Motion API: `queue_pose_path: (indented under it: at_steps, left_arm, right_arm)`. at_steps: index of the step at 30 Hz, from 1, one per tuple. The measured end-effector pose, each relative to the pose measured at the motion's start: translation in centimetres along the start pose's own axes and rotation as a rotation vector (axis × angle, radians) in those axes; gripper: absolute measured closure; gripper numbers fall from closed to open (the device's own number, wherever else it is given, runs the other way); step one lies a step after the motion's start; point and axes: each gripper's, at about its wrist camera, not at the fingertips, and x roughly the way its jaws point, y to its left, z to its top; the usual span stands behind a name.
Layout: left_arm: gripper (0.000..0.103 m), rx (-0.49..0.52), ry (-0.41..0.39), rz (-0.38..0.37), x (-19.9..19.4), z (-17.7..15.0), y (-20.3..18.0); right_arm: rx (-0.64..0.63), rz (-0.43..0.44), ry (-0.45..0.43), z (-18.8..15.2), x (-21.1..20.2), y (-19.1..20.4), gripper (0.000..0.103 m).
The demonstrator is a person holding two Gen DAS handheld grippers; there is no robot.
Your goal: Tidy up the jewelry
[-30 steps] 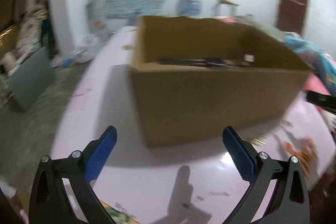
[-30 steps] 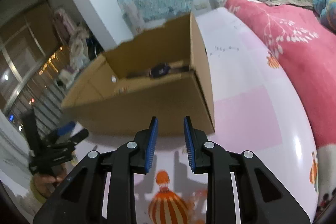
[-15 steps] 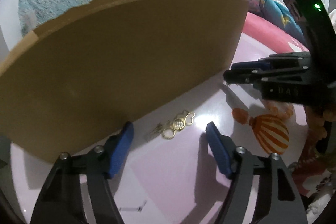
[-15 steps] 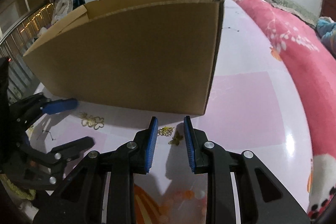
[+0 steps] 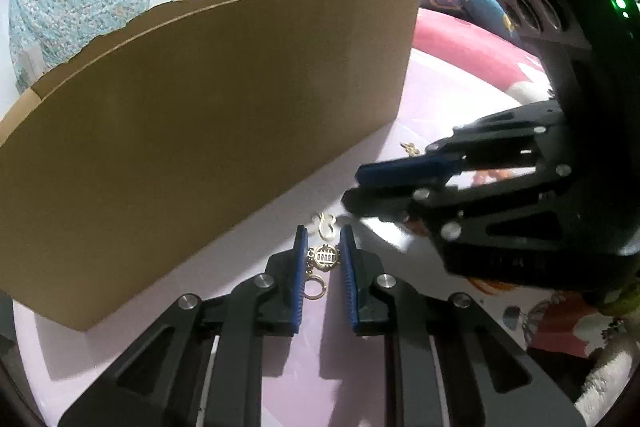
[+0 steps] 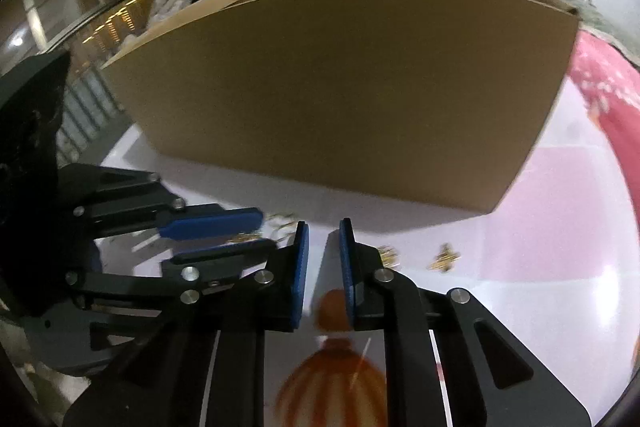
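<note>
Closing left gripper [image 5: 323, 241] brackets a gold charm [image 5: 324, 256], pads not yet pressing, just beside the cardboard box [image 5: 208, 131] base edge. Right gripper [image 6: 323, 241]: narrow, closing, nothing between. Open pink tabletop [image 6: 560, 235] rightward.

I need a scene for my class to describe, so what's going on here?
A person is tidying gold jewelry off a pink table in front of a cardboard box. The left claw is closing around a gold charm, not yet pinching it. The right claw is closing too, with nothing between its pads; two more gold pieces lie just to its right.
</note>
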Motion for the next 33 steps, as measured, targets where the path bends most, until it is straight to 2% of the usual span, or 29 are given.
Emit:
queue_pose_path:
  at_steps: [6,12,16,20,26,33]
  left_arm:
    - [0.088,0.008,0.021,0.005,-1.5,-1.2,-0.3]
    - [0.086,-0.041,0.014,0.049,-2.7,-2.6,0.9]
    - [0.067,-0.126,-0.012,0.023,-3.3,-3.1,2.2]
    - [0.051,-0.164,-0.043,0.026,-4.3,-3.4,3.0]
    - [0.036,-0.182,-0.017,0.056,-4.7,-4.8,3.4]
    - [0.025,-0.191,0.005,0.083,-4.8,-5.3,3.5]
  right_arm:
    - [-0.035,0.042,0.032,-0.9,-0.6,1.2,0.089]
    - [-0.053,0.014,0.03,-1.2,-1.5,1.0,0.089]
    - [-0.054,-0.012,-0.01,0.3,-1.3,1.0,0.089]
    - [-0.079,-0.037,-0.014,1.8,0.3,0.9,0.089]
    - [-0.126,-0.059,0.016,0.9,0.8,1.8,0.089]
    - [-0.103,-0.081,0.065,-1.5,-1.7,1.6,0.089]
